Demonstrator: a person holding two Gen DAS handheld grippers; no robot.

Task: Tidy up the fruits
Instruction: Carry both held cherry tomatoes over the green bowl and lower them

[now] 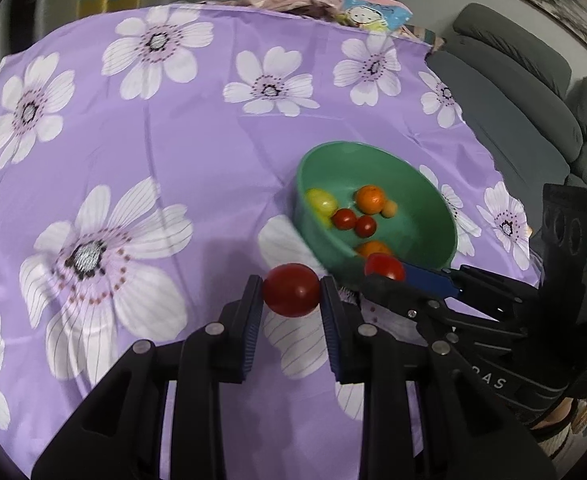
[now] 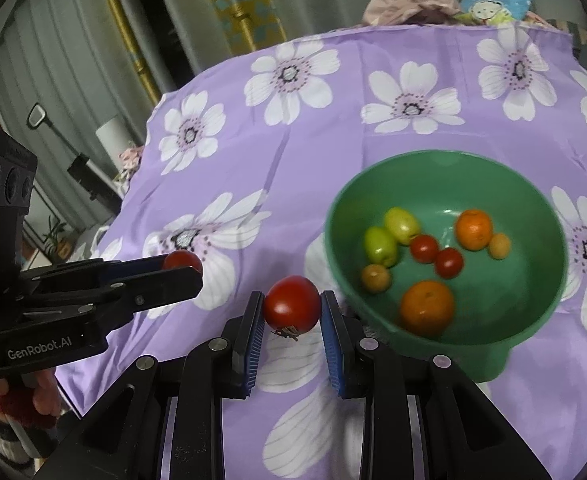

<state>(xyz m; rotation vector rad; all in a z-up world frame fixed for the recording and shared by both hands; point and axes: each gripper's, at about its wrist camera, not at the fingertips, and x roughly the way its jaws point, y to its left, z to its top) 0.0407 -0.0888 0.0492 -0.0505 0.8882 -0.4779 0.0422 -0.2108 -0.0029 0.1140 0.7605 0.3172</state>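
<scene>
Nearly done: green bowl [image 2: 533, 344] already holding oranges, small tomatoes, green fruits. Left gripper [image 1: 291, 295] clamped on red tomato [image 1: 291, 295]; right gripper [image 2: 291, 305] clamped on second tomato [image 2: 291, 305]. Both left to drop in.

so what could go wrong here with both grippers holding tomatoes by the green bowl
The left gripper and the right gripper each pinch a smooth round red tomato only at the fingertips, so either could slip out. They sit close together beside the green plastic bowl, so they might collide or knock its rim.
</scene>
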